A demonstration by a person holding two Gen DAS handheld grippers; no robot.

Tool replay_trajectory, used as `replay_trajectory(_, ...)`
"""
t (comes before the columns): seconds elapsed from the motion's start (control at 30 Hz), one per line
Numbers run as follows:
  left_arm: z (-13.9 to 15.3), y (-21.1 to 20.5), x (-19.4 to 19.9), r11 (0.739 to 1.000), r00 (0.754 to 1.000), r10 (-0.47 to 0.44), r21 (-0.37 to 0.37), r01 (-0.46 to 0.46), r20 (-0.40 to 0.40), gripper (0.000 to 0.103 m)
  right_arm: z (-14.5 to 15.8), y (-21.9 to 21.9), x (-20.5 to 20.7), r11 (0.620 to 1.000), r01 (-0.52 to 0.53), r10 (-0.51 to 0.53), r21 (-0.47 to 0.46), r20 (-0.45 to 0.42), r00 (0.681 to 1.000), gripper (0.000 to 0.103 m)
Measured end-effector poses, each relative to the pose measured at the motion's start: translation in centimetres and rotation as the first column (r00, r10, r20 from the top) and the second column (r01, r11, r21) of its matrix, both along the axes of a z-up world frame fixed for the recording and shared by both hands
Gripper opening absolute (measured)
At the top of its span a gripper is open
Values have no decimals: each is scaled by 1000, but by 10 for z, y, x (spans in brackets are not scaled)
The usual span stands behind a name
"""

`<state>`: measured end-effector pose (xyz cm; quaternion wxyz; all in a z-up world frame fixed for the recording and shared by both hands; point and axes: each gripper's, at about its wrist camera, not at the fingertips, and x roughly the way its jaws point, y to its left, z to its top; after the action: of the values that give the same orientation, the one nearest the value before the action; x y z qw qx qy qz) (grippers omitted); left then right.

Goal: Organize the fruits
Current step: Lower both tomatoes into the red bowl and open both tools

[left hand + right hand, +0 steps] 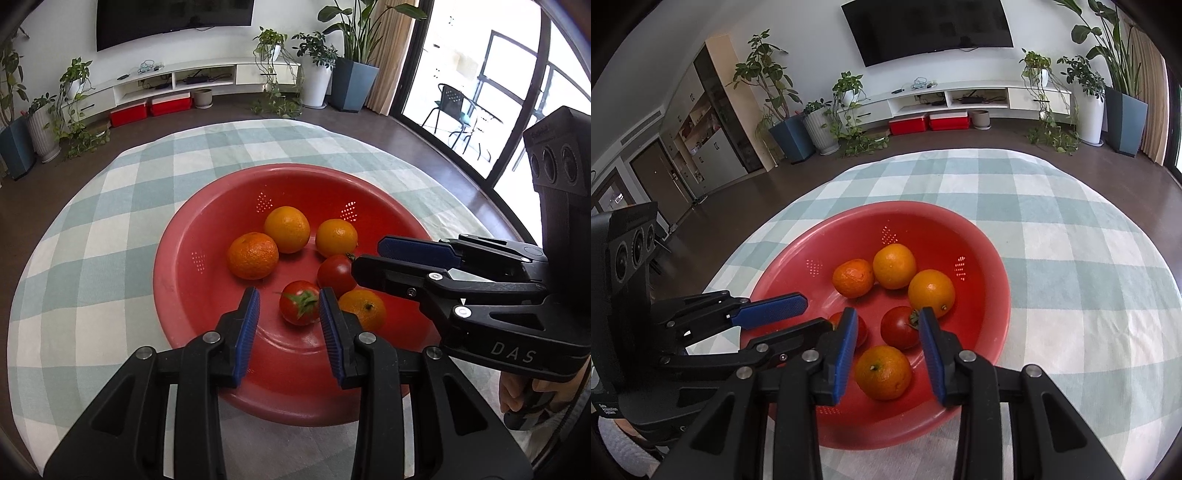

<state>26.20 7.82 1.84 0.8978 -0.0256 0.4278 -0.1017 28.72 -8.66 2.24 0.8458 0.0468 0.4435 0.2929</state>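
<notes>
Ribbed blue pads (pixel 246 334) on left gripper (pixel 290 332), right gripper (pixel 888 354): jaws narrowly apart, gripping nothing. Glossy tomatoes (pixel 299 307), dimpled round oranges (pixel 253 255) sit in perforated red plastic bowl (pixel 177 280) on checked cloth-covered table (pixel 92 258).

Across my table (pixel 110 206) lies a green-and-white checked cloth (pixel 1071 258). Beyond it, a dark television (pixel 927 29) hangs on the white wall above a low white media console (pixel 960 98). Two red boxes (pixel 151 109) sit on the floor beneath, with potted plants (pixel 354 33) on either side.
</notes>
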Motion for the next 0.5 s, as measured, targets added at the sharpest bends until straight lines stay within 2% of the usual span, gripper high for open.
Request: replay_trajectory(0.5,3,5,-5,1000,1000,16,-6,-16,6,32,1,-3,-7,1000,3,-3,6,7,1000,38)
